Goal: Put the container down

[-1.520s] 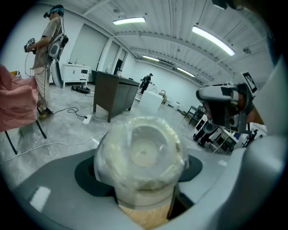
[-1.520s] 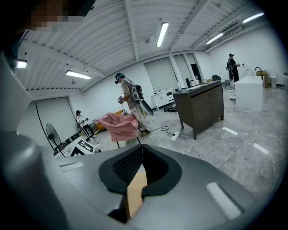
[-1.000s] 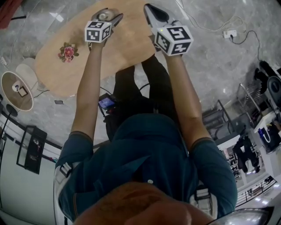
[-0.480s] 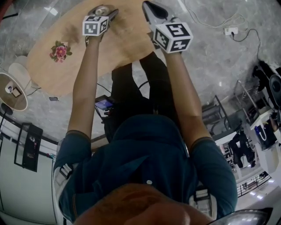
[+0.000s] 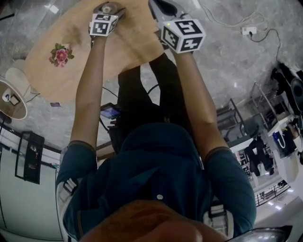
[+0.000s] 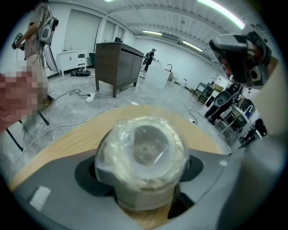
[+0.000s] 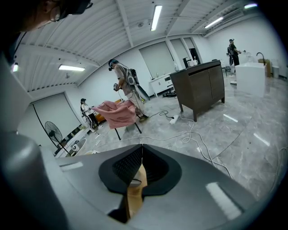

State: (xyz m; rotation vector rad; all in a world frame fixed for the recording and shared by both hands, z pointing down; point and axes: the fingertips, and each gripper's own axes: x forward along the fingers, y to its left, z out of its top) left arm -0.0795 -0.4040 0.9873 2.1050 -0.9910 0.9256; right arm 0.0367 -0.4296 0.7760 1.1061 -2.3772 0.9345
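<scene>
A round container (image 6: 141, 143) sealed under clear plastic film sits between the wide-spread jaws of my left gripper (image 6: 140, 164), which is shut on its sides. In the head view that container (image 5: 108, 7) shows at the top edge, just above the oval wooden table (image 5: 71, 47), with the left gripper (image 5: 109, 6) around it. My right gripper (image 5: 158, 5) hovers beside it over the table's right end. Its jaws meet at the tips and hold nothing (image 7: 141, 150). A strip of tabletop (image 7: 134, 197) shows through the gap behind them.
A pink flower ornament (image 5: 60, 54) lies on the table's left part. A round side table (image 5: 12, 101) stands left of it, and cables (image 5: 227, 23) trail over the grey floor. A dark cabinet (image 6: 117, 63) and people stand far off.
Both grippers have sunk toward the tabletop and now sit higher in the head view. The container went down with the left gripper, still held.
</scene>
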